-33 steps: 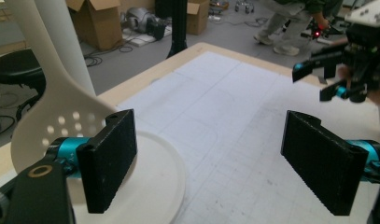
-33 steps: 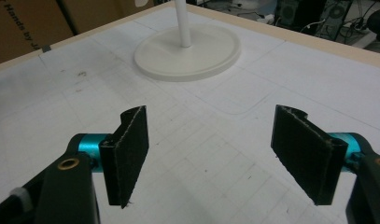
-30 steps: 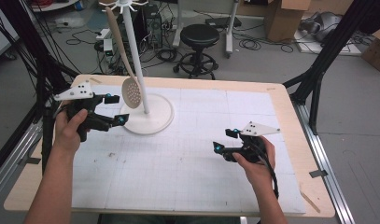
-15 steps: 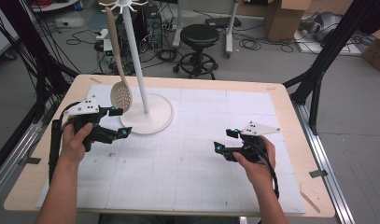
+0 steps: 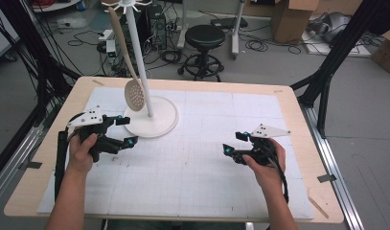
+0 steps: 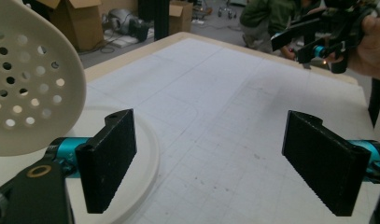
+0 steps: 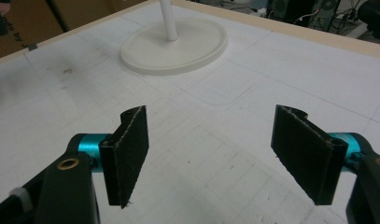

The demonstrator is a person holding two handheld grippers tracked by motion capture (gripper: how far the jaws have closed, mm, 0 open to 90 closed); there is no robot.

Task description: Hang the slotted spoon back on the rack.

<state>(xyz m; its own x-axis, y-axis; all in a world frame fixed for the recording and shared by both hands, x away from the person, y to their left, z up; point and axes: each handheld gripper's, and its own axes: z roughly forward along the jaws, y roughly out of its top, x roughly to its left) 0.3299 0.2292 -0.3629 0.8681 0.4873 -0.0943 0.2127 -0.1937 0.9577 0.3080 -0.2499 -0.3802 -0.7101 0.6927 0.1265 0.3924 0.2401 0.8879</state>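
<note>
We see a slotted spoon (image 5: 127,67) hanging from the top of a white stand (image 5: 152,115) near the far left of the table (image 5: 298,124), its long wooden handle running up to a hook and its perforated pale bowl dangling just above the stand's round base. Our left gripper (image 5: 121,130) sits low over the white mat (image 5: 202,167), just beside that base and below the spoon's bowl, with its jaws spread wide and nothing between them; in the left gripper view the perforated bowl (image 6: 29,79) hangs close above the near jaw. Our right gripper (image 5: 233,143) rests well apart on the right side of the mat, jaws also wide and empty, pointing toward the stand (image 7: 173,42). We judge the spoon to be light and stiff, likely wood or plastic, not fragile, but free to swing on its hook at the first touch. The bowl is broad and curved, so flat pads could slip off it; we would rather close on the narrow handle just above the bowl, where the 2 pads can meet flat sides, then lift straight up to clear the hook.
</note>
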